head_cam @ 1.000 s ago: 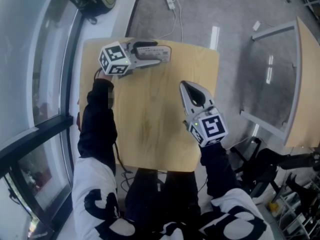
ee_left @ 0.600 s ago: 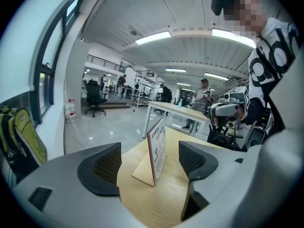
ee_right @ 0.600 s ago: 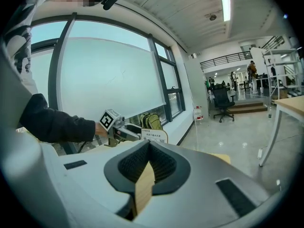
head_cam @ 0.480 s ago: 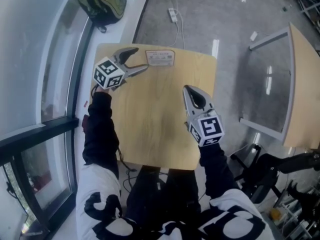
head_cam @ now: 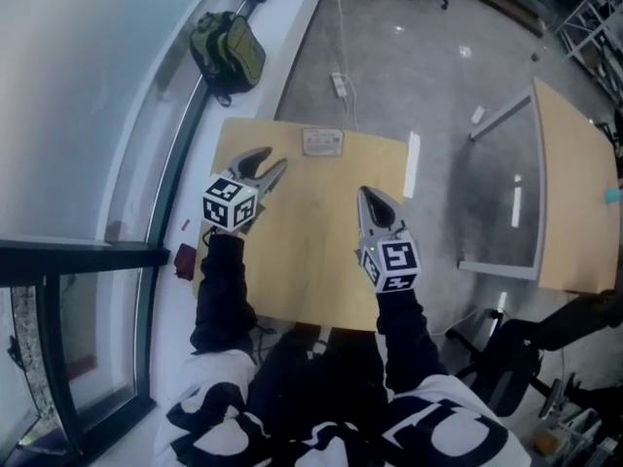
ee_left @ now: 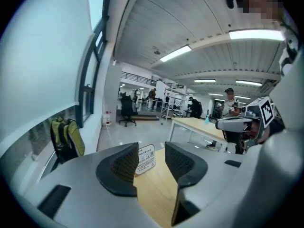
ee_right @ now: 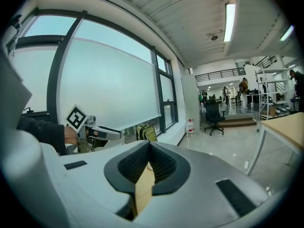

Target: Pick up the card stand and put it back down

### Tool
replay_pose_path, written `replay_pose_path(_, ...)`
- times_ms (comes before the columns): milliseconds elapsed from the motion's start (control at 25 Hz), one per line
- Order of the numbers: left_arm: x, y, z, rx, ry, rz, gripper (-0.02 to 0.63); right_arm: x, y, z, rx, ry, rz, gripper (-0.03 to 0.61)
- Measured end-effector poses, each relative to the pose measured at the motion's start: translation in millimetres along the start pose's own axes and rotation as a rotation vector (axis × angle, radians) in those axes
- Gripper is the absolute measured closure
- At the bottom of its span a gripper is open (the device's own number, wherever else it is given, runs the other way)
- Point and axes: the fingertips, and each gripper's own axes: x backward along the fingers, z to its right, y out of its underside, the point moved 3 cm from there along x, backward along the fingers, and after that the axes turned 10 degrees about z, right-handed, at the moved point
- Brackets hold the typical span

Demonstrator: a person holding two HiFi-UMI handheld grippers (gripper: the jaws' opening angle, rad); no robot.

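card stand [head_cam: 322, 142] standing on the wooden table [head_cam: 302, 261], close to the far edge and about midway along it, printed face turned toward the person, touched by neither gripper. left gripper [head_cam: 275, 159] held over the table's left half, nearer the person than the stand and a little to its left, pointing up the table; jaws a moderate way apart, just now closing in from wider, nothing between them, the stand visible well beyond through the gap in the left gripper view. right gripper [head_cam: 363, 193] over the table's right half, roughly level with the left one and well apart from the stand; jaws brought together at the tips, empty, only a strip of tabletop showing beneath them in the right gripper view. marker cube [head_cam: 232, 202] at the back of the left gripper, its twin on the right one, black sleeves [head_cam: 224, 290] behind both. green backpack [head_cam: 231, 54] against the base of the window [head_cam: 88, 115], beyond the table's far left corner. white power strip [head_cam: 339, 86] on the grey floor [head_cam: 438, 95] just past the table's far edge. second wooden table [head_cam: 574, 193] off to the right, well apart. black office chair [ee_left: 127, 110] and several people [ee_left: 229, 101] far down the hall in the left gripper view.
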Motion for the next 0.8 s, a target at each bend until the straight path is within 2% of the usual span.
replay_pose_path(120, 25.0, -11.6, 23.2, 0.034, -0.072, 0.051, 0.480, 16.7, -11.8, -9.6, 0.000, 0.051, 0.021, 0.565)
replay_pose_path(280, 46.2, -34.6, 65.9, -0.013, -0.109, 0.118, 0.531, 35.7, -25.0, -33.1, 0.001, 0.057, 0.051, 0.565)
replay_pose_path(480, 63.2, -42.1, 98.3, -0.025, -0.161, 0.131, 0.549, 46.9, -38.1, -53.6, 0.003, 0.057, 0.085, 0.565)
replay_pose_path(560, 69.8, -41.4, 106.1, -0.020, -0.190, 0.144, 0.594, 47.7, -40.9, -59.1, -0.002, 0.059, 0.091, 0.565)
replay_pose_path(800, 98.0, -45.3, 117.3, -0.001, -0.265, 0.207, 0.603, 49.8, -50.2, -83.3, 0.022, 0.061, 0.119, 0.566)
